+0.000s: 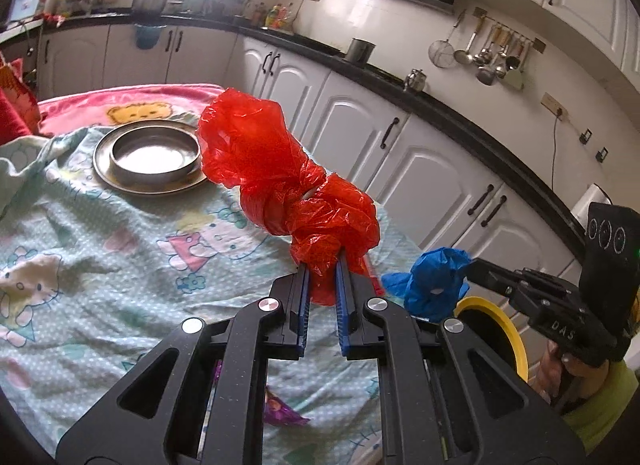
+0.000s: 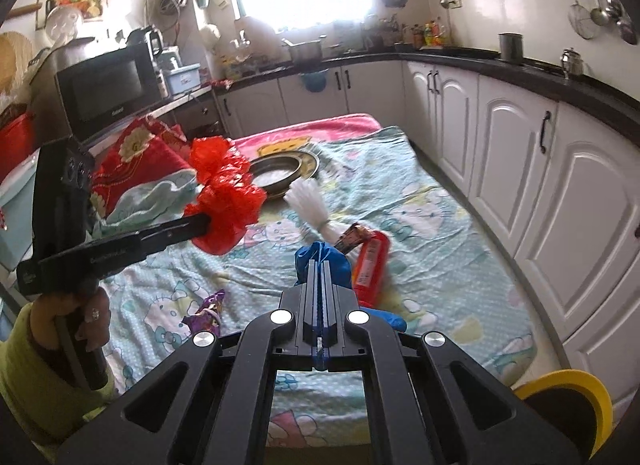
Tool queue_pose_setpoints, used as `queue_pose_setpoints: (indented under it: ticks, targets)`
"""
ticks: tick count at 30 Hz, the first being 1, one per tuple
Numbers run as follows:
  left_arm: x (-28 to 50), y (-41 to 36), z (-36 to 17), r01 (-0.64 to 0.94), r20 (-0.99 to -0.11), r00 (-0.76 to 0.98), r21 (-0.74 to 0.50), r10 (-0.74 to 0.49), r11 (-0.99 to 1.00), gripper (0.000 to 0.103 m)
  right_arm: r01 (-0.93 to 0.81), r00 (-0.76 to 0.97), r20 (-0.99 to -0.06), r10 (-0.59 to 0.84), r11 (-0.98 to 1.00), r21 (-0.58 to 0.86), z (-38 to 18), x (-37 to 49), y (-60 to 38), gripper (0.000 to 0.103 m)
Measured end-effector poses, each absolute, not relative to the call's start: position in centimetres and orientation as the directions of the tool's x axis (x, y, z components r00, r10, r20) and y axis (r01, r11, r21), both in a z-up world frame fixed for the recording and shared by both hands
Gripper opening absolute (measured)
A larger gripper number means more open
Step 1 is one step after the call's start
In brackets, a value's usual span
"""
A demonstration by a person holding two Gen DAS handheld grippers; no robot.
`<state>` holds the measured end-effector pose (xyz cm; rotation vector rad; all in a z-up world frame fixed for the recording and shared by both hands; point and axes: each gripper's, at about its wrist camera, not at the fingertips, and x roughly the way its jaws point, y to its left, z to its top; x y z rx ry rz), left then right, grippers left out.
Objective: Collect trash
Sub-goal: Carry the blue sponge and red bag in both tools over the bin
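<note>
Our desk (image 2: 452,265), draped in a pale green cartoon-print cloth, runs away from us toward the window. Its right edge lies near the row of white kitchen cabinets (image 2: 520,153), leaving only a narrow strip of floor there. At the near right corner, below the edge, sits a yellow-rimmed round bin (image 2: 576,393). The middle of the cloth is largely bare.

Our left tongs (image 1: 322,265) are clenched on a crumpled red plastic bag (image 1: 280,169), held up off the cloth, the blue pads (image 1: 306,305) parted only by the plastic between them. Our right tongs (image 2: 320,265) are pressed nearly closed on a crumpled blue plastic bag (image 2: 320,255), which in the left wrist view hangs just above the bin's rim.

On the cloth lie a white tied plastic bundle (image 2: 308,201), a red tube-shaped packet (image 2: 370,265) just right of the blue bag, and a purple foil wrapper (image 2: 208,311) near the left. At the far end rests a round metal dish on a metal plate (image 1: 154,153).
</note>
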<state>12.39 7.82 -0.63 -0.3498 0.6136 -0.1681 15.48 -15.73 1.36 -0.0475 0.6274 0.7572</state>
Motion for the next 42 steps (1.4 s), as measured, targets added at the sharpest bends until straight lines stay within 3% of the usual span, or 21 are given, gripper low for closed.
queue_pose_setpoints:
  ticks: [27,42]
  targets:
    - [11.8,-1.2,0.3,0.253,-0.533,0.757,-0.298,-0.380,0.921,0.007,-0.488,0.699,-0.483,0.528,0.845,0.217,3.5,12.6,-26.0,0.001]
    - [11.6,-7.8,-0.9,0.385,-0.570,0.686,-0.244,-0.453,0.890,0.007,-0.375,0.749,-0.491,0.444,0.896,0.239,2.4,11.8,-32.0,0.001]
